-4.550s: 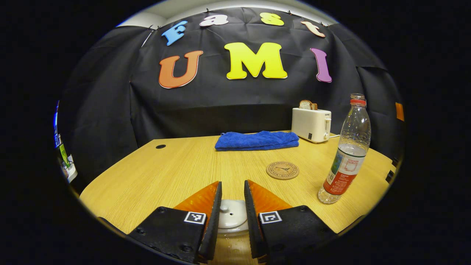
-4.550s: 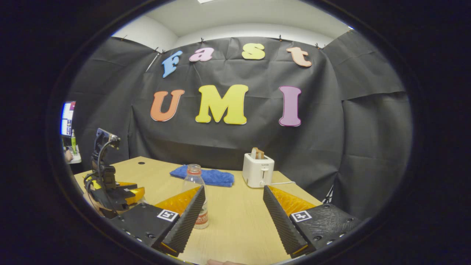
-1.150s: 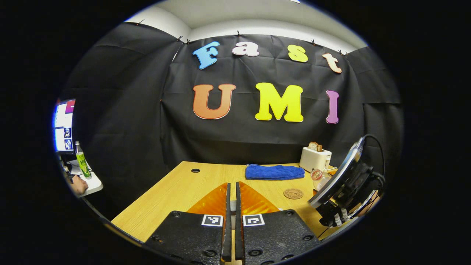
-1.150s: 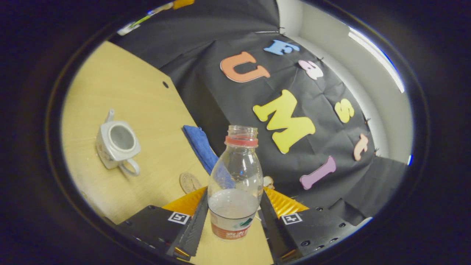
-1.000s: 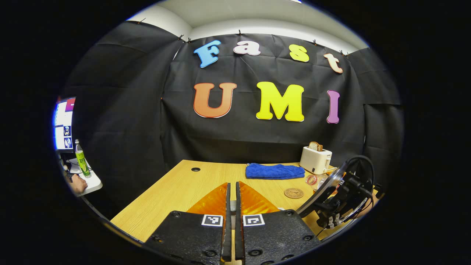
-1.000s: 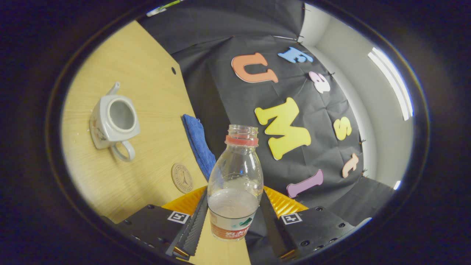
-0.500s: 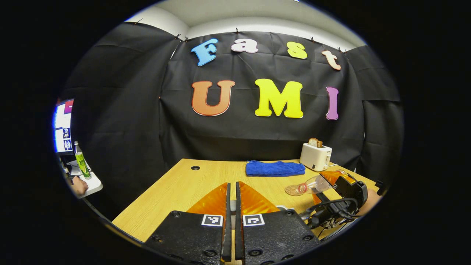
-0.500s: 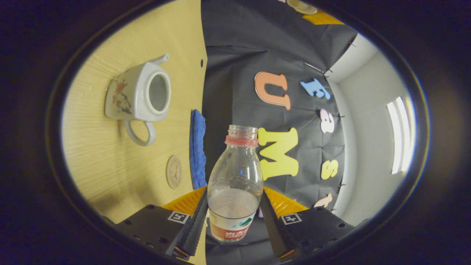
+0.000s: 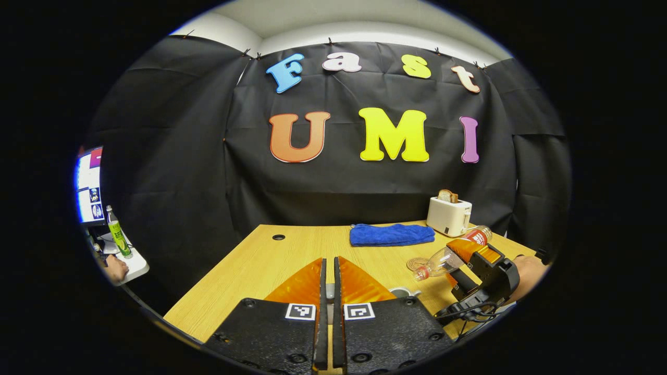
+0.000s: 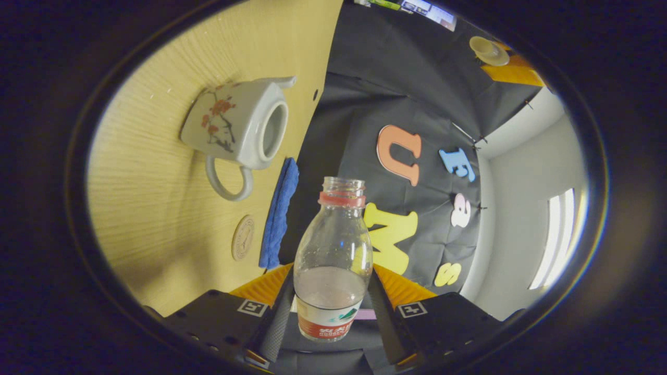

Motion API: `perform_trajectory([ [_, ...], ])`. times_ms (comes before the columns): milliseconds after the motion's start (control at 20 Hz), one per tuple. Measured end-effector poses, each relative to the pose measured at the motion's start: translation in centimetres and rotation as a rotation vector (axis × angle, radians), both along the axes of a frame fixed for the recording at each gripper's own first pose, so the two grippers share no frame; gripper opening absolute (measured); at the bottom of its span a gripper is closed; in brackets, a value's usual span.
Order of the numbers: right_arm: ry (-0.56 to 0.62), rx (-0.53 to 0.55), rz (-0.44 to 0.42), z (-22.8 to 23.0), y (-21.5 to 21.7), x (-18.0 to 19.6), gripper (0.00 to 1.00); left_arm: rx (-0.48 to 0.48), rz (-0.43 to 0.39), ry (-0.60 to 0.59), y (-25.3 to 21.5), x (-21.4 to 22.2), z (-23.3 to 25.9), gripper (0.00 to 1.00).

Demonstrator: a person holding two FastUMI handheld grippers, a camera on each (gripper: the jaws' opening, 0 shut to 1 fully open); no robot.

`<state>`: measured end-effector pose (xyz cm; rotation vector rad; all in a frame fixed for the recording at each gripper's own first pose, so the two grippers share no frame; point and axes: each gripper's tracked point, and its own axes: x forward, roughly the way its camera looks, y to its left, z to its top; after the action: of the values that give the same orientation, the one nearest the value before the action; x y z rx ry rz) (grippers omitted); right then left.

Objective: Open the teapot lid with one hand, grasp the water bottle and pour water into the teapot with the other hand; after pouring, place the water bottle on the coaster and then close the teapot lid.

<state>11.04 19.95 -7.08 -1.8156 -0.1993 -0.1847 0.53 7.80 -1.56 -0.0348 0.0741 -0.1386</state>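
Bottle (image 10: 333, 260) sits clamped in the right hand-held gripper (image 10: 329, 312), tipped mouth-first toward the open teapot (image 10: 237, 125) on the table (image 10: 140, 219), apparently to start pouring. Left hand-held gripper (image 9: 327, 312), fingers nearly together on a small pale piece, likely the lid, holds clear. Coaster (image 10: 243, 237) waits by the towel (image 10: 279, 213).

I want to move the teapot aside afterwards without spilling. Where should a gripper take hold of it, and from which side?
Grip the teapot by its loop handle, coming in from the coaster side, opposite the spout. The loop stands clear of the squarish body, which looks too wide for the jaws. With the lid off and the top open, a level pull is probably safest.
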Motion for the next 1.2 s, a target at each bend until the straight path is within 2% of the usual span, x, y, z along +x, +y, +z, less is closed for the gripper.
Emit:
perform_trajectory([
  [250, -0.009, -0.100, 0.012, -0.2, 0.5, 0.0, 0.77, 0.009, -0.012, -0.007, -0.4, -0.1, 0.2, 0.06],
  [300, -0.012, -0.111, 0.017, 0.0, 0.7, 0.0, 0.75, 0.011, -0.015, -0.007, -0.5, -0.2, 0.1, 0.06],
  [1200, -0.073, -0.264, 0.043, 1.4, 1.9, -0.3, 0.75, 0.029, -0.014, -0.007, -0.5, -0.1, 0.0, 0.06],
])
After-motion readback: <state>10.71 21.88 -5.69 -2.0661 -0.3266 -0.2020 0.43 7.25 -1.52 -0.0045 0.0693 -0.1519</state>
